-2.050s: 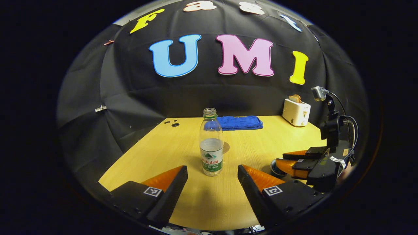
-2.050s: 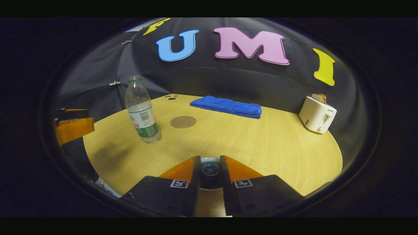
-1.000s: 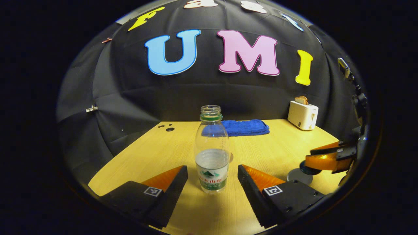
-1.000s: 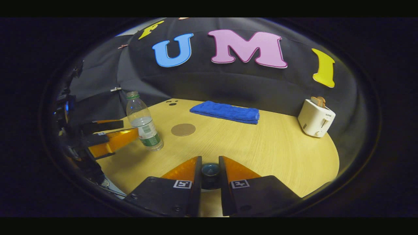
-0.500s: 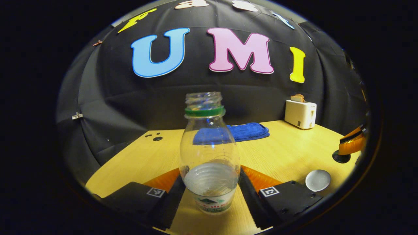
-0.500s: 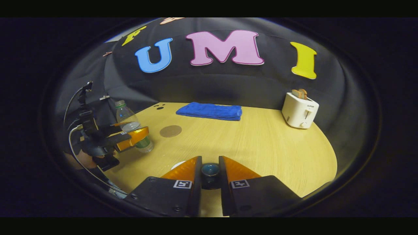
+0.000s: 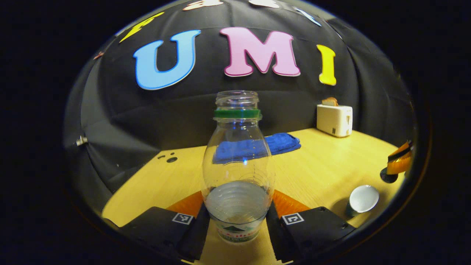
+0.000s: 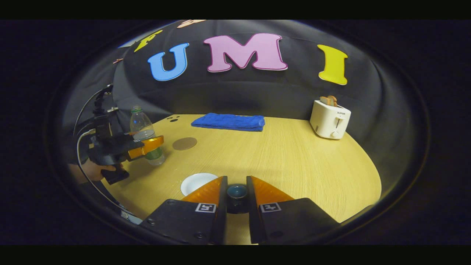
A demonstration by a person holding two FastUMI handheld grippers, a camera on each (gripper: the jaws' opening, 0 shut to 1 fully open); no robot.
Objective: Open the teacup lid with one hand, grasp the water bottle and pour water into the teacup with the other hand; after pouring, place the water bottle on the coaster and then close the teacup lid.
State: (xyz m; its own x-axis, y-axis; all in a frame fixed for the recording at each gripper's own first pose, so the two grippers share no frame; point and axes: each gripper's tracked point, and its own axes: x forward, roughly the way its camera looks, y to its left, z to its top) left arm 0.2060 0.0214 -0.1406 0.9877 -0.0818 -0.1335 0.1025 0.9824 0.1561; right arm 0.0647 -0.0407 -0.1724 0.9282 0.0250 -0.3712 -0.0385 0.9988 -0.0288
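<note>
- The bottle (image 7: 238,173) stands upright and uncapped between the left gripper (image 7: 237,221) fingers, which press its lower body from both sides at the label band; in the right gripper view the bottle (image 8: 144,134) looks just clear of the table (image 8: 287,154), though that is hard to tell
- It is thin clear plastic, about a third full, so likely light but soft: a hard squeeze could buckle the wall, and the smooth skin could slip when tilted
- The low hold on the ribbed label zone looks sound, since the water sits there and stiffens the wall; with no cap, any tip before the cup would spill
- Right of the bottle, the cup (image 7: 362,200) sits open with a pale inside
- Beyond the cup from the bottle, the right gripper (image 8: 237,193) is clamped on the knob of the dark lid (image 8: 237,197), held off the cup
- The lid is probably ceramic, hard and breakable, and the small knob gives little purchase
- The coaster (image 8: 184,143) lies just behind the bottle, the blue towel (image 8: 228,121) farther back, the toaster (image 8: 330,118) far right of the bottle
</note>
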